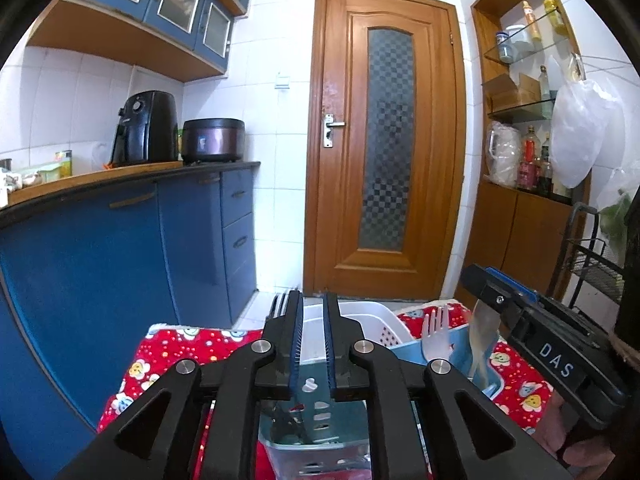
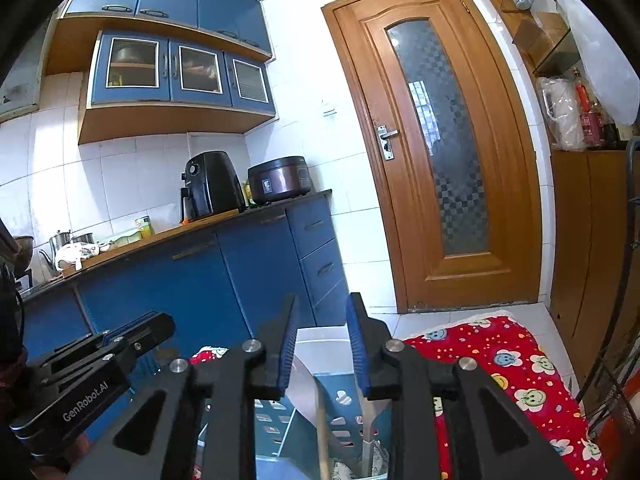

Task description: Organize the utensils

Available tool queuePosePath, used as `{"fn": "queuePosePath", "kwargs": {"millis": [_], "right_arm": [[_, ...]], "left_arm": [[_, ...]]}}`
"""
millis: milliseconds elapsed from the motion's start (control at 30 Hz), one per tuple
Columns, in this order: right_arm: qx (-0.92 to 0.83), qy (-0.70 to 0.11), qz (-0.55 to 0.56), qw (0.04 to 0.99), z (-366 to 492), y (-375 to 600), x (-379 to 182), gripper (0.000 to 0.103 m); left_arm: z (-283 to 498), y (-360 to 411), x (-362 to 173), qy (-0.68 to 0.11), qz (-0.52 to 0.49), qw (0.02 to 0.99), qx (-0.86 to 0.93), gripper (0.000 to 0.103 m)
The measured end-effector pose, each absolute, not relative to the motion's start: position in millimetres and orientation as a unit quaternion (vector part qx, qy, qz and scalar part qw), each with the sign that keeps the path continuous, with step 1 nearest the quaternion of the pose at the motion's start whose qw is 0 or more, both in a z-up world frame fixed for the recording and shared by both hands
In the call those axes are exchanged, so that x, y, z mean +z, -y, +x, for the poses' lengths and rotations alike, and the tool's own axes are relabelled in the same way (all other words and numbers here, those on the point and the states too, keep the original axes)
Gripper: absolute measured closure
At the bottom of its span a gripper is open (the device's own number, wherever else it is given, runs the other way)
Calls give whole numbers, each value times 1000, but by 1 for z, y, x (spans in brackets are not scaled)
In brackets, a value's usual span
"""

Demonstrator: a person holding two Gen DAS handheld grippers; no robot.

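left hand-held gripper (image 1: 313, 332): fingers spread, nothing between them, above teal caddy (image 1: 316, 412) | right hand-held gripper (image 2: 322, 344): fingers spread, pale spatula (image 2: 304, 392) in the gap, contact unclear | white fork (image 1: 436, 334) upright in light-blue holder (image 1: 460, 344) | white basket (image 1: 360, 320) behind | all on red floral cloth (image 1: 176, 356)

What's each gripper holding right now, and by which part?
Nothing gripped: left hand-held gripper empty; right hand-held gripper open, straddling the pale spatula near its upper end.

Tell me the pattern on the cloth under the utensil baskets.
The cloth is red, printed with smiling flower faces and small dots; it shows best in the right wrist view.
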State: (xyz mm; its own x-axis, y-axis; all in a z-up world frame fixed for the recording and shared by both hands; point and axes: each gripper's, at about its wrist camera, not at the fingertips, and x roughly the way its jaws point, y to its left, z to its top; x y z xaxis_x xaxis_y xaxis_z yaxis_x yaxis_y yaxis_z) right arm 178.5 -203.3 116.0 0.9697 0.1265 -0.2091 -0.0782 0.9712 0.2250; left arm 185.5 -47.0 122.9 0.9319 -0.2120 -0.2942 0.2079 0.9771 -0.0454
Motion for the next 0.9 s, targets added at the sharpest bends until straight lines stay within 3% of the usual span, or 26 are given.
{"fn": "queuePosePath", "kwargs": {"millis": [133,367,900], "right_arm": [[59,-110,123,985,170,208,121,65],[44,-116,119,985,153,215,131,65],[37,-178,103,978,97,216,135,64]], "left_arm": [[180,51,127,-150,-2,983,-110,85],[165,50,134,-138,-8,984,-113,65],[123,33,139,-175,-31,979,-103,60]]}}
